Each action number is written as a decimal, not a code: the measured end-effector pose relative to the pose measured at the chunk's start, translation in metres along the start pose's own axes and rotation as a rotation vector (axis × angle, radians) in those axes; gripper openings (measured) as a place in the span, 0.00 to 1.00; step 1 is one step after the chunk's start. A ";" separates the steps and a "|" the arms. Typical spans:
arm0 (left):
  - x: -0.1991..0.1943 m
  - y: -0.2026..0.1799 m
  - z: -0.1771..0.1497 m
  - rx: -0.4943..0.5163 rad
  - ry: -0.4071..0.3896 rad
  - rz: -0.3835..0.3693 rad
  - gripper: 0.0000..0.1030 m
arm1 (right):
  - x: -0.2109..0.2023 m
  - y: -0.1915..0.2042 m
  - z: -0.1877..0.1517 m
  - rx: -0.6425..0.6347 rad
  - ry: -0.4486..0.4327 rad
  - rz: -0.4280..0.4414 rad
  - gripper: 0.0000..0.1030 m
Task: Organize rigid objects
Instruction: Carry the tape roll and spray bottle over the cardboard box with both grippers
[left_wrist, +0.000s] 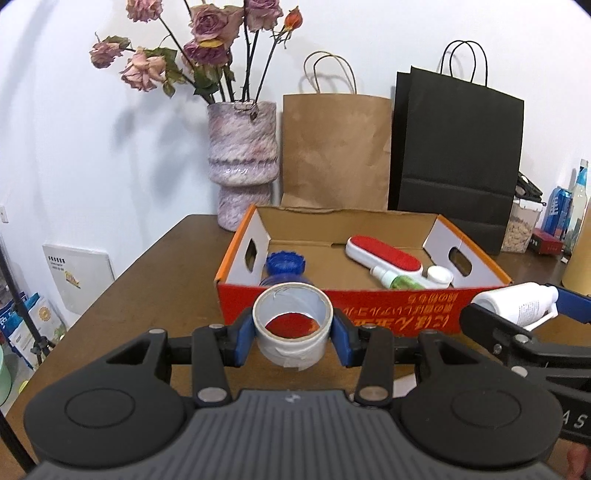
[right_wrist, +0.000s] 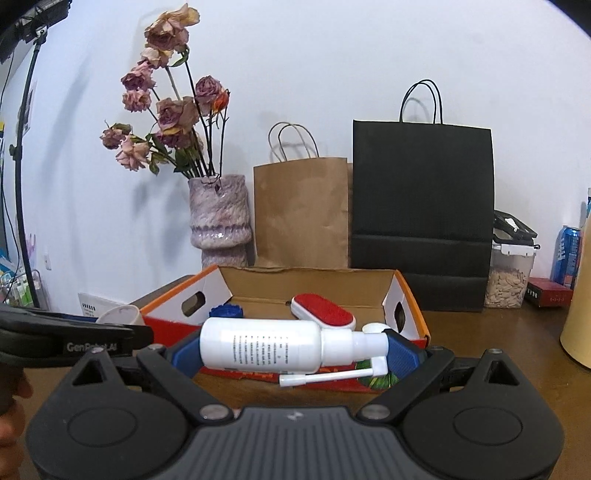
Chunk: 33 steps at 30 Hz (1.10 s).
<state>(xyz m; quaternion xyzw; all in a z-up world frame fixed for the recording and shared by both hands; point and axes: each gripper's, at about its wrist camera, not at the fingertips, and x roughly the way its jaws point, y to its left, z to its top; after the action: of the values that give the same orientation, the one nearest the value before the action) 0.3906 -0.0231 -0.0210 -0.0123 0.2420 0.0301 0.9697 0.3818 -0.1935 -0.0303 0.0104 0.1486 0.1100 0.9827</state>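
Nearest, the left hand-held gripper (left_wrist: 293, 334) is clamped on a roll of white tape (left_wrist: 292, 325), and the right hand-held gripper (right_wrist: 295, 350) on a white spray bottle (right_wrist: 273, 345), both just before the orange cardboard box (left_wrist: 369, 314) holding a red lint brush (left_wrist: 384, 254) on the table (left_wrist: 159, 280).

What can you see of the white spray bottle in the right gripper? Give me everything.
The white spray bottle is opaque, glossy plastic with black print on its body. It lies sideways, base to the left, pump head to the right, with a thin white nozzle tube folded back beneath it. The right gripper clamps it end to end, blue fingers on base and pump head. It is held in the air before the orange cardboard box, touching nothing else.
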 end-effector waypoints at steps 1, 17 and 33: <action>0.002 -0.002 0.002 -0.002 -0.003 0.000 0.43 | 0.001 -0.001 0.001 0.000 -0.005 -0.003 0.94; 0.032 -0.011 0.032 -0.040 -0.042 -0.010 0.43 | 0.033 -0.012 0.021 -0.005 -0.058 -0.020 0.94; 0.075 -0.017 0.056 -0.028 -0.057 0.006 0.43 | 0.083 -0.023 0.038 -0.015 -0.076 -0.023 0.94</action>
<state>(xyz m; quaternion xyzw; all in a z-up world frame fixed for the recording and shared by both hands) 0.4844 -0.0337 -0.0066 -0.0243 0.2137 0.0369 0.9759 0.4752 -0.1976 -0.0191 0.0056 0.1105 0.0993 0.9889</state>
